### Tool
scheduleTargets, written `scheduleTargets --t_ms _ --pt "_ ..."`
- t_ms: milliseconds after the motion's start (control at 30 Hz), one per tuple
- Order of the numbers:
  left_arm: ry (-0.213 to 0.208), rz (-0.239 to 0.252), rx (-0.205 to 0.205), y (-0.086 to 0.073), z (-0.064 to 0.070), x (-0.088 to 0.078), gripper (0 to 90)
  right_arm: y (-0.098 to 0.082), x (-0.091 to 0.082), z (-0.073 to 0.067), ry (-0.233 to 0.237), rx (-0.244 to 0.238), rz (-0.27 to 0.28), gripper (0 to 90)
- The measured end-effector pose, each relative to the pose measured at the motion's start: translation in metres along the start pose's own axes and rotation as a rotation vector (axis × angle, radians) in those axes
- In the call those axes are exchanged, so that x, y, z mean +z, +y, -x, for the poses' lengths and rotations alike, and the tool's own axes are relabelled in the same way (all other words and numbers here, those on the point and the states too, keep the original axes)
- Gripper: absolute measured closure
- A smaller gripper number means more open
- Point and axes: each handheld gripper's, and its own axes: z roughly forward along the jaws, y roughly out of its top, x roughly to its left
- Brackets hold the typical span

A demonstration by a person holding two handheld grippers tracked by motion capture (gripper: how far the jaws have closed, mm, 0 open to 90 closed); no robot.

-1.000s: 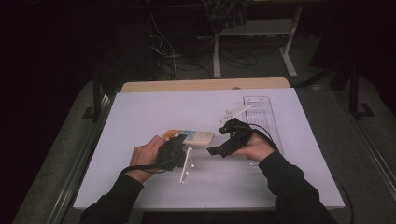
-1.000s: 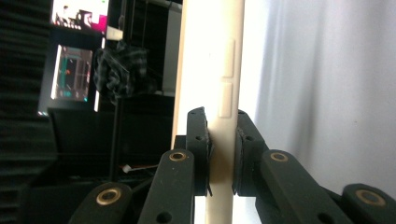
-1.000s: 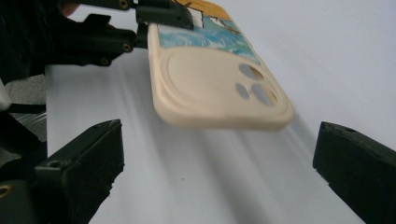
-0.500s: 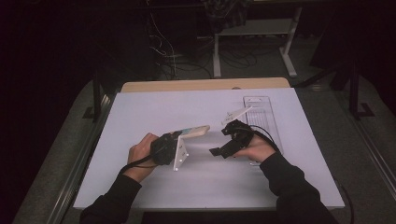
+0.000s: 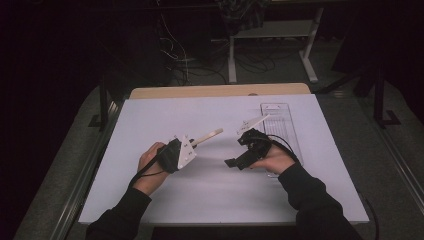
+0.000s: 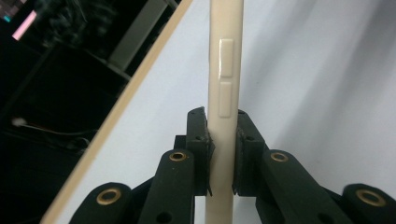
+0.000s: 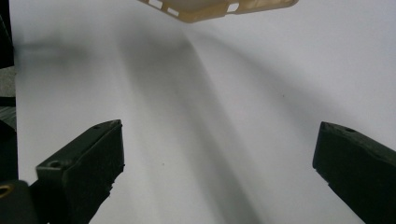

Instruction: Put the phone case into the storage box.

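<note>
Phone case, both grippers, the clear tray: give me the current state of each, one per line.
Phone case: beige, clamped edge-on in the left gripper, lifted off the white table.
Left gripper: shut on the phone case.
Right gripper: open, jaws wide apart, holding nothing, aimed toward the case.
Clear tray: flat on the table at the far right, untouched; contents cannot be made out.

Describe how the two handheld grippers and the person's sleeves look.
Both grippers, left gripper and right gripper, are black with a grey three-cornered plate on top and a black trailing cable. The jaws are black with brass-coloured pivot rings. The sleeves are dark.
</note>
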Motion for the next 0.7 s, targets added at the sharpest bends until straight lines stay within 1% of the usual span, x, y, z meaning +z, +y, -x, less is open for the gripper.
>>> scheduleTargets --t_ms 133,200,233,267,367,500,533,567,600,700 --pt "-0.025 0.013 -0.067 -0.002 -0.004 0.001 79.7 0.000 0.000 0.000 -0.001 0.001 -0.003 1.2" --pt "-0.032 0.020 -0.093 -0.002 -0.005 0.000 79.7 0.000 0.000 0.000 0.000 -0.004 -0.003 1.2" --pt "-0.031 0.018 -0.097 -0.002 -0.006 0.000 79.7 0.000 0.000 0.000 0.001 -0.004 -0.003 1.2" --pt "-0.038 0.024 -0.125 -0.003 -0.008 0.000 79.7 0.000 0.000 0.000 0.000 -0.004 -0.003 1.2" --pt "-0.053 0.031 -0.166 -0.004 -0.010 0.000 79.7 0.000 0.000 0.000 0.000 0.002 -0.006 1.2" --pt "-0.076 0.044 -0.233 -0.005 -0.014 0.000 79.7 0.000 0.000 0.000 -0.003 0.001 -0.007 1.2" --pt "-0.081 0.047 -0.239 -0.005 -0.015 0.000 79.7 0.000 0.000 0.000 -0.003 0.004 -0.007 1.2" --pt "-0.084 0.047 -0.255 -0.005 -0.015 0.000 79.7 0.000 0.000 0.000 -0.005 0.001 -0.007 1.2" --pt "-0.090 0.049 -0.278 -0.006 -0.016 0.000 79.7 0.000 0.000 0.000 -0.006 -0.002 -0.006 1.3" --pt "-0.099 0.039 -0.305 -0.007 -0.018 0.001 79.7 0.000 0.001 0.001 -0.011 -0.006 -0.006 1.2"
